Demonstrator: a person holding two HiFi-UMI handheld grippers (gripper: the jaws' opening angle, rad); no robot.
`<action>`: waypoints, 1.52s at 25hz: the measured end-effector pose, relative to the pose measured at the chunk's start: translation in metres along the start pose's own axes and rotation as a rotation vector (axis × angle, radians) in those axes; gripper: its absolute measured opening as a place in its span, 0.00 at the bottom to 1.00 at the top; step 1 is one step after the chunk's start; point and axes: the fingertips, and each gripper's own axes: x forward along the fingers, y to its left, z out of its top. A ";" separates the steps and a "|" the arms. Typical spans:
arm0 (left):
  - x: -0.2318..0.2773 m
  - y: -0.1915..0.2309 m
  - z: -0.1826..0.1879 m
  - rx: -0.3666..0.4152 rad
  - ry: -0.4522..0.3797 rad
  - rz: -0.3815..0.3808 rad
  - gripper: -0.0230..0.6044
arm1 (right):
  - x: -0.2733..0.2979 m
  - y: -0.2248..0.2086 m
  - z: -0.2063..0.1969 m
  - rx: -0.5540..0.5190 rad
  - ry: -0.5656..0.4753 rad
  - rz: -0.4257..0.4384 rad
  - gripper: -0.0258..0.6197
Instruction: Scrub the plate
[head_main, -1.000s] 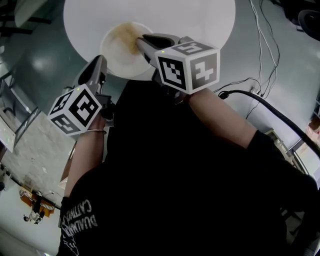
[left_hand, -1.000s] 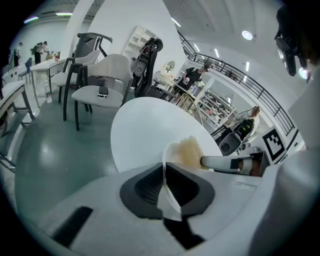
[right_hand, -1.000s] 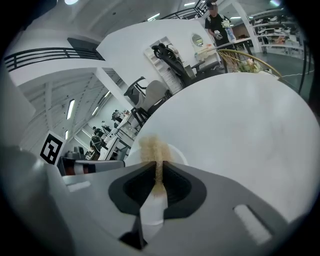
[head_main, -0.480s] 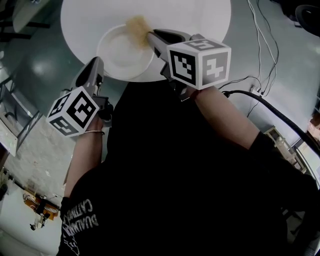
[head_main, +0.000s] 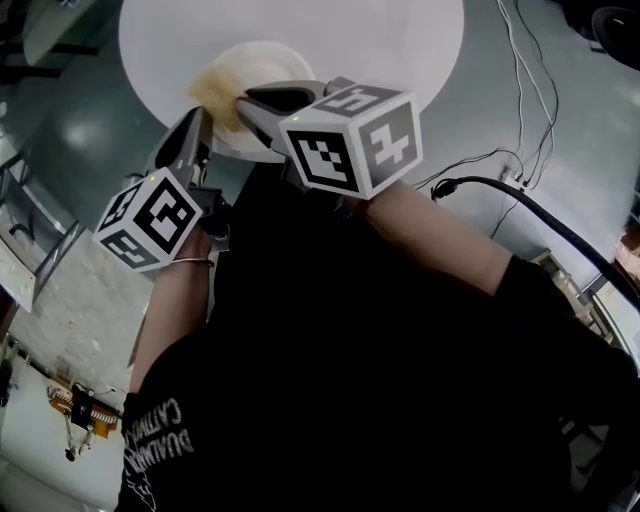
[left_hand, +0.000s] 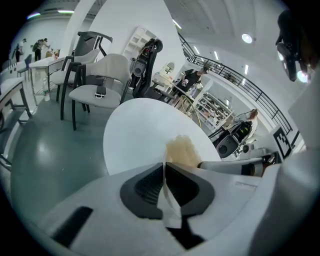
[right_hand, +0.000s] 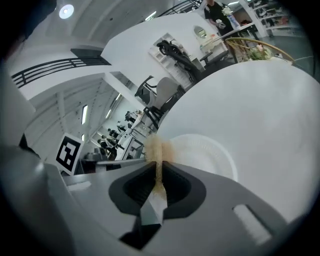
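A white plate (head_main: 270, 60) lies near the front edge of a round white table (head_main: 390, 40). My left gripper (head_main: 197, 118) is at the plate's near-left edge, shut on its thin white rim (left_hand: 169, 205). My right gripper (head_main: 240, 100) reaches in from the right and is shut on a tan scrubber (head_main: 212, 90), which rests on the plate's left side. In the right gripper view the scrubber (right_hand: 157, 147) sticks out past the jaws (right_hand: 159, 165) over the plate (right_hand: 205, 155). In the left gripper view the scrubber (left_hand: 181, 150) sits just beyond my left gripper (left_hand: 164, 165).
Grey floor surrounds the table. Thin cables (head_main: 520, 100) and a thick black hose (head_main: 540, 215) run along the floor at the right. Chairs (left_hand: 100, 80) and a desk stand beyond the table, with people far off in the hall.
The right gripper has swept the scrubber from the plate's far-right rim across to its left side. The left gripper has kept its place at the rim.
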 end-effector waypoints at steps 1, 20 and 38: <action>0.000 0.001 0.000 -0.002 0.002 0.003 0.07 | 0.004 0.002 -0.005 -0.014 0.021 -0.001 0.10; 0.003 0.001 -0.008 -0.014 0.034 -0.011 0.07 | -0.004 -0.033 -0.017 -0.078 0.036 -0.154 0.11; 0.003 -0.002 -0.002 0.028 0.052 -0.044 0.06 | -0.048 -0.073 -0.010 -0.052 -0.042 -0.362 0.13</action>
